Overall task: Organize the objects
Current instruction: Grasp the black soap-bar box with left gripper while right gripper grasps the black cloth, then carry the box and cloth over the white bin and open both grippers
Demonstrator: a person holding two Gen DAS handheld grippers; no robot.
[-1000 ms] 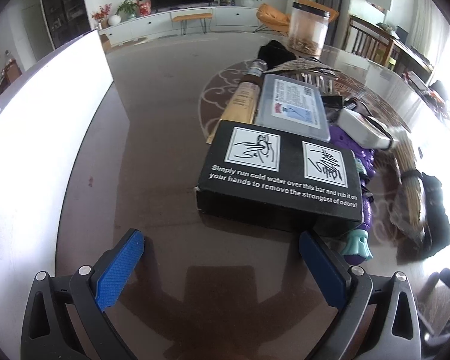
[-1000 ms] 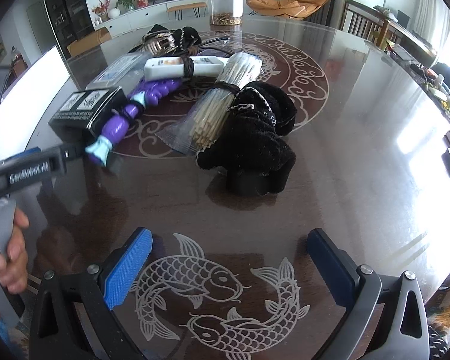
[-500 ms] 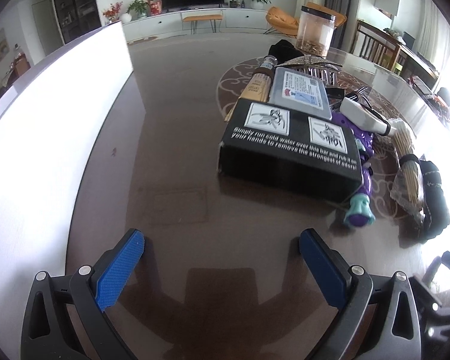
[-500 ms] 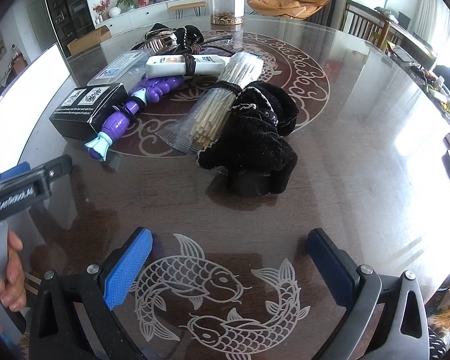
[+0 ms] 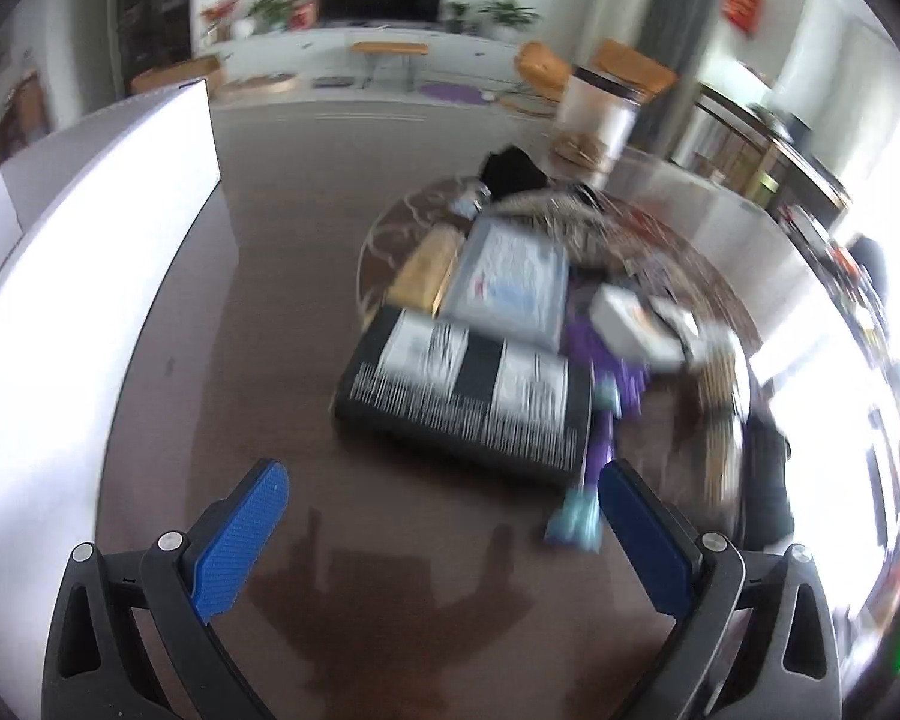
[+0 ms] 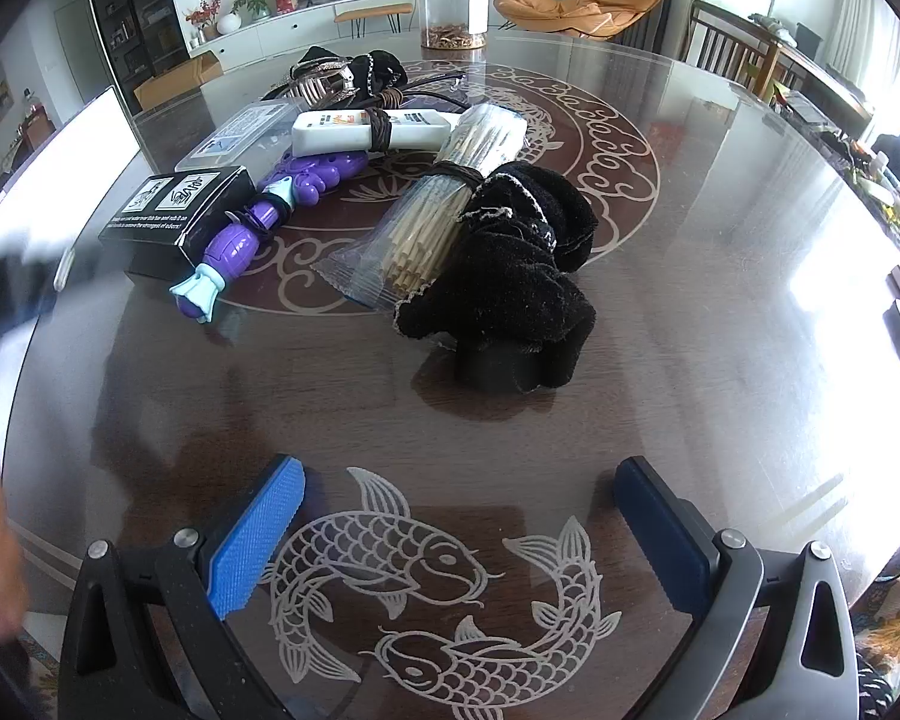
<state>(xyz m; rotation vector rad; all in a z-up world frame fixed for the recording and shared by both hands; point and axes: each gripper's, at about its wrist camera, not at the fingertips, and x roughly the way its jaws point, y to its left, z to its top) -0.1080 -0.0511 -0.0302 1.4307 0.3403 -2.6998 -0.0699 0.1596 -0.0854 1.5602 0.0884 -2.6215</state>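
Bare tabletop (image 6: 720,324) right of clutter, both tongs (image 5: 444,504) (image 6: 459,507) spread

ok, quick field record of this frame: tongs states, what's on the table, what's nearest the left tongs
left tongs: open, empty, above bare table; view motion-blurred
right tongs: open, empty, over the koi inlay
table: dark, glass-topped
black box: nearest left tongs, lying flat
purple toy: along the box's side
skewer bundle: bagged, tied with a band
black cloth: piled against the skewers
white tube: behind the toy
clear jar: far edge
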